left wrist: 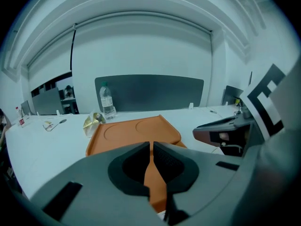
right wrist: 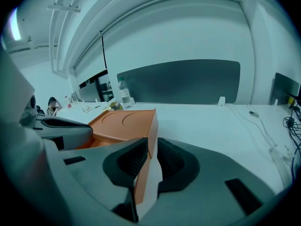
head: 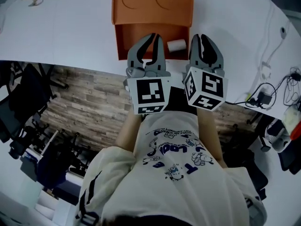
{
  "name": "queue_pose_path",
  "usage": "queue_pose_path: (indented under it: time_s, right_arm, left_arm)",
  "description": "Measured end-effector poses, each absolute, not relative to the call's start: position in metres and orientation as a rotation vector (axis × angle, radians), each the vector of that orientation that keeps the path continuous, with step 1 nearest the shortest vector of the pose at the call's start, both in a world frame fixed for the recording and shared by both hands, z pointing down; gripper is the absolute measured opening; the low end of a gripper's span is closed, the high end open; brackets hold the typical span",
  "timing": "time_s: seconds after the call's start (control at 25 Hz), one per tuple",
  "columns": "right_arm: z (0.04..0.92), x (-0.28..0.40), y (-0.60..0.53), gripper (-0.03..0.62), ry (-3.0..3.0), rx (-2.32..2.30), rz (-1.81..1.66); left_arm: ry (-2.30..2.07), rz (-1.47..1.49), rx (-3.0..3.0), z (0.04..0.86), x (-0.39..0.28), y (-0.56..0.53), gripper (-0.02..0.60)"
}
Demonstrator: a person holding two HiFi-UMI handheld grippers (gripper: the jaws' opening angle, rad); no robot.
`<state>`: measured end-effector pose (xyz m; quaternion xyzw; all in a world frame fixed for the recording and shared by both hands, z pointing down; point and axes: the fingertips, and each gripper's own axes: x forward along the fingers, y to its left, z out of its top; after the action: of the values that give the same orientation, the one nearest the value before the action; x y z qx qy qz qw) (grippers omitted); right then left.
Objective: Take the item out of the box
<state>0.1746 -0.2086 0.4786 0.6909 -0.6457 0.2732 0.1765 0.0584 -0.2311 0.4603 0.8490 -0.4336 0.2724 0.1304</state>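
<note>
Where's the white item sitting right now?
Head view: the white roll lies in the orange box's open tray, toward its right end, just left of the right tool.

White roll inside open orange box

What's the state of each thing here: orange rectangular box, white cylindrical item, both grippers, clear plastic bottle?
Orange rectangular box: open, lid laid flat behind it.
White cylindrical item: on its side inside the box, untouched.
Left gripper: jaws shut, empty, over the box.
Right gripper: jaws close together, empty, at the box's right edge.
Clear plastic bottle: upright on the table.
</note>
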Motion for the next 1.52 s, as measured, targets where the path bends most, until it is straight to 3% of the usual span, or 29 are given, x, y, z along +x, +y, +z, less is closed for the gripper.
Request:
queue_pose_path:
  time_s: [0.32, 0.44, 1.52]
  right_arm:
    - [0.489, 0.193, -0.208, 0.057, -1.772, 1.991, 0.821]
    - [0.492, 0.199, -0.207, 0.057, -1.756, 2.003, 0.840]
    - [0.511, 0.198, -0.197, 0.057, -1.705, 2.038, 0.947]
  left_arm:
    - [-1.084, 0.880, 2.519, 0.475, 0.084, -0.229, 0.024]
    - [-1.037, 0.917, 2.514, 0.481, 0.090, -0.226, 0.095]
    - [-0.529, 1.254, 2.562, 0.518, 0.110, -0.197, 0.190]
